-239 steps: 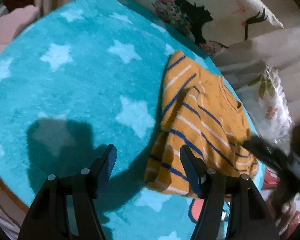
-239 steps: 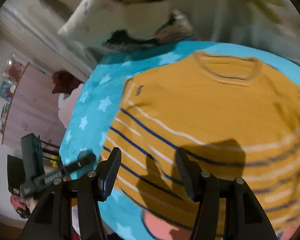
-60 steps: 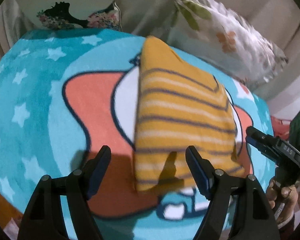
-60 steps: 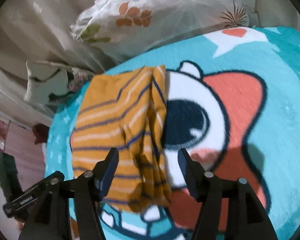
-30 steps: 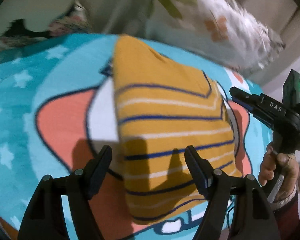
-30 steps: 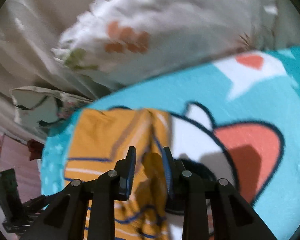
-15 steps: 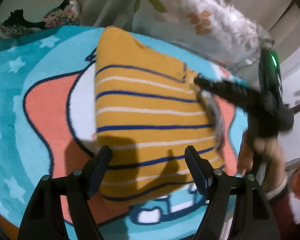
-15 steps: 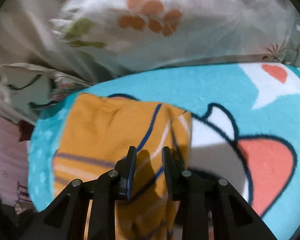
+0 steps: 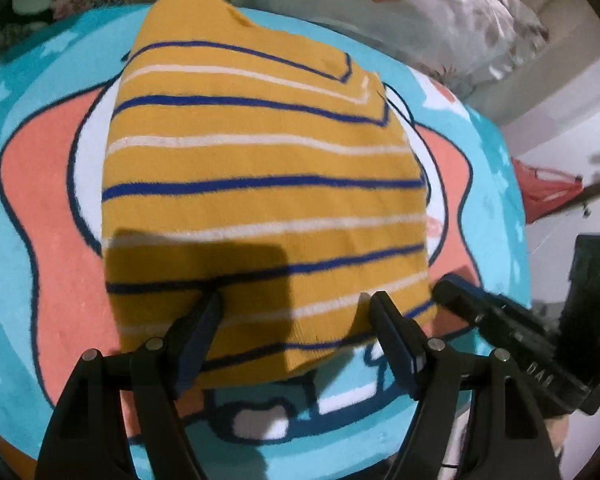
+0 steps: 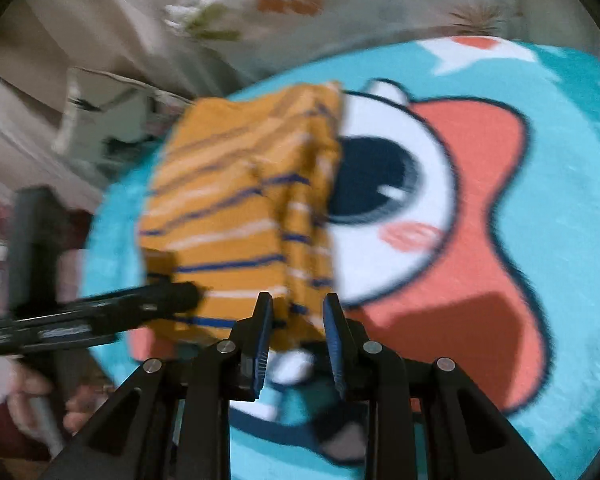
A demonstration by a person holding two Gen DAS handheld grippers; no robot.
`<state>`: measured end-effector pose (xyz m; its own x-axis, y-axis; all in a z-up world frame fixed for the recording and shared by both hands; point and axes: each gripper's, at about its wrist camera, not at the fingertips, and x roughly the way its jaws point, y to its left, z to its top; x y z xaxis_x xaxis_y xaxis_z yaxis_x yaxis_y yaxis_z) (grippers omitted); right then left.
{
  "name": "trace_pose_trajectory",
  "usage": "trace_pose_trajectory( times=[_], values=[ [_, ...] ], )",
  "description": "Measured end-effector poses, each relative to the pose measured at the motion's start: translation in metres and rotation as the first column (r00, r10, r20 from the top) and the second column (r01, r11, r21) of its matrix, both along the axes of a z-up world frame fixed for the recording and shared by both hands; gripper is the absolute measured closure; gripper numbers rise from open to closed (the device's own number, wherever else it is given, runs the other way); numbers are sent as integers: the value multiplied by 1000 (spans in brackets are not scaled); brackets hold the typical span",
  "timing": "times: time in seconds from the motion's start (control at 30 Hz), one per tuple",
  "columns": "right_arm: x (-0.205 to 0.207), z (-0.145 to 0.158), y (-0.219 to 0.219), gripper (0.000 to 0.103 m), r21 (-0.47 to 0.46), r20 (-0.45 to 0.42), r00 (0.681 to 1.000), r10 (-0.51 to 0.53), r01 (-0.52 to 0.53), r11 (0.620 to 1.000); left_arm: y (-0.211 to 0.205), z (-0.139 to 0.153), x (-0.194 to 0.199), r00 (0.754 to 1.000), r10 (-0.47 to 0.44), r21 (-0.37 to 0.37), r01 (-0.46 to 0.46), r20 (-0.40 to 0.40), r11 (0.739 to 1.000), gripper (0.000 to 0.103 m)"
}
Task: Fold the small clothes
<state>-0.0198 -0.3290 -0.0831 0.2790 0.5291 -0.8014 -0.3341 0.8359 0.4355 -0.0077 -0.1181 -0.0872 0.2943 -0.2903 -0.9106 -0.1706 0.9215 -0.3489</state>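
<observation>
The folded striped shirt point(image 9: 260, 184) lies on my cartoon blanket point(image 9: 48, 208). My left gripper point(image 9: 296, 328) hovers spread and empty over its near hem; my right gripper point(image 10: 298, 332), part-closed, straddles the layered edge, grip unconfirmed. I judge both should seize every layer before folding.

The shirt point(image 9: 260, 184) is a soft knitted cloth, matt, mustard with thin blue and white stripes; its folded edges show a fine ribbed texture. The blanket point(image 9: 40, 216) beneath it is a fleecy plush cloth, matt, with a short fuzzy pile. The left gripper point(image 9: 296, 320) and right gripper point(image 10: 298, 320) are matt black plastic with small bright metal pins; their finger pads look dark blue. The pillow point(image 9: 440, 12) is smooth printed cloth.
</observation>
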Motion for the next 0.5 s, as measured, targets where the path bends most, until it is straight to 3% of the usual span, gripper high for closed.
trace_pose_trajectory(
  times=[0.13, 0.23, 0.33, 0.4, 0.5],
  values=[
    [-14, 21, -13, 74, 57, 58, 998, -29, 25, 998, -1, -4, -12, 1000, 13, -69, -15, -23, 998, 28],
    [-18, 23, -6, 74, 90, 52, 998, 20, -25, 996, 1, -7, -25, 999, 31, -74, -32, -21, 997, 28],
    [-9, -7, 8, 74, -34, -25, 999, 23, -23, 999, 2, -2, -32, 999, 40, -87, -42, -21, 995, 28],
    [-5, -11, 6, 74, -21, -52, 999, -4, 3, 1000, 4, 6, -38, 999, 47, -105, -47, -10, 993, 28],
    [-3, 22, 7, 74, 54, 44, 999, -9, 7, 999, 8, 17, -48, 998, 54, -98, -52, 15, 994, 28]
  ],
)
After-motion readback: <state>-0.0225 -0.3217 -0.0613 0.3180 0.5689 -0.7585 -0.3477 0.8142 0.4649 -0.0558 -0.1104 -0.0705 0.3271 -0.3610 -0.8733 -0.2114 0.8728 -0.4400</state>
